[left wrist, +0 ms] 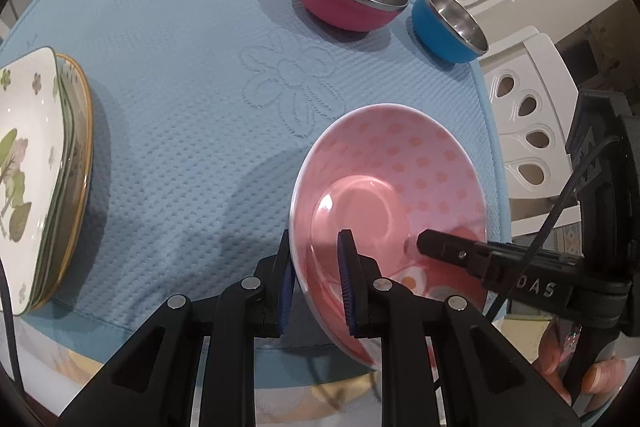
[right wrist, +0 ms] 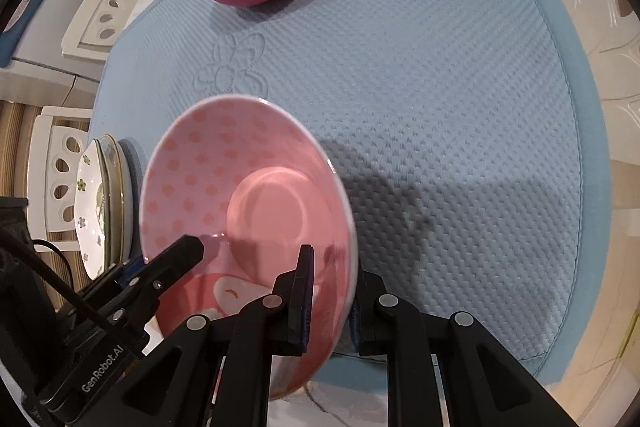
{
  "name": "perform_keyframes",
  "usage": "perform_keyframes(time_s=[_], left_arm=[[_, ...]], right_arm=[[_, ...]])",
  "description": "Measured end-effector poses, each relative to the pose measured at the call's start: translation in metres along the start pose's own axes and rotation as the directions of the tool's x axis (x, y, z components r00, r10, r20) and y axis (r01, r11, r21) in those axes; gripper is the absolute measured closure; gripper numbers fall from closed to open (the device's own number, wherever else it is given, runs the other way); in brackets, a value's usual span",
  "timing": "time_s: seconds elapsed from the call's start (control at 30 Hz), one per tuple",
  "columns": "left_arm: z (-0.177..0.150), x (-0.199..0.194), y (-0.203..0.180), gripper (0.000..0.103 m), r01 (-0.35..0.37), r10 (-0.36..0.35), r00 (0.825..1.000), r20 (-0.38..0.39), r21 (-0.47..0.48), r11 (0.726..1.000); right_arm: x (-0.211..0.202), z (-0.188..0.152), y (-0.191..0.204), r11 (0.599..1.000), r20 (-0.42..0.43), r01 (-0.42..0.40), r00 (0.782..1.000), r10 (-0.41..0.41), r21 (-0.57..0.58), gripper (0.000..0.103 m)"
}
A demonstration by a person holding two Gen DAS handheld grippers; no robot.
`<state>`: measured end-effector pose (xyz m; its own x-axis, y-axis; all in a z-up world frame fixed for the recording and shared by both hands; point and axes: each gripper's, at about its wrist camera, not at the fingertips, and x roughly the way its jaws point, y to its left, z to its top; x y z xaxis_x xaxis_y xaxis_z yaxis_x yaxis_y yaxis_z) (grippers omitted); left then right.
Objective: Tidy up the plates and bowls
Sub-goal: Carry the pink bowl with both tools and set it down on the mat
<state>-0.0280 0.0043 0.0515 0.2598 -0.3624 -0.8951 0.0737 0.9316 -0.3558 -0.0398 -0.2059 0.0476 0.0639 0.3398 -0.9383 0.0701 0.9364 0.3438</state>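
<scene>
Clamping opposite rims, left claw and right claw hold the pink bowl between them above the blue mat.

Blue quilted mat on table, white chairs beside it.

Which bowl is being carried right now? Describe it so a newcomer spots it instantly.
Start at the light blue quilted mat covering the table. At its near edge, both tongs, left and right, are clamped on opposite rims of the pink polka-dot ceramic bowl. Unlike the magenta steel-lined bowl and blue steel-lined bowl at the far edge, its inside is glossy pink, not metal.
</scene>
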Motion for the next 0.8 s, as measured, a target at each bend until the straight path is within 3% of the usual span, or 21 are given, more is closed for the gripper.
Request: perform_keyframes(time_s=[0.47,0.8], left_arm=[[-0.004,-0.025,0.005,0.087,0.007,-0.008,0.999,0.052,0.009,1.000],[0.003,-0.057,-0.014,0.084,-0.008,-0.003,0.989,0.149,0.071,0.997]], right_arm=[[-0.024,-0.004,-0.010,1.000,0.029,-0.020,0.999,0.020,0.012,0.088],[-0.055,-0.009,-0.010,1.000,0.072,-0.031,0.997,0.031,0.000,0.088]])
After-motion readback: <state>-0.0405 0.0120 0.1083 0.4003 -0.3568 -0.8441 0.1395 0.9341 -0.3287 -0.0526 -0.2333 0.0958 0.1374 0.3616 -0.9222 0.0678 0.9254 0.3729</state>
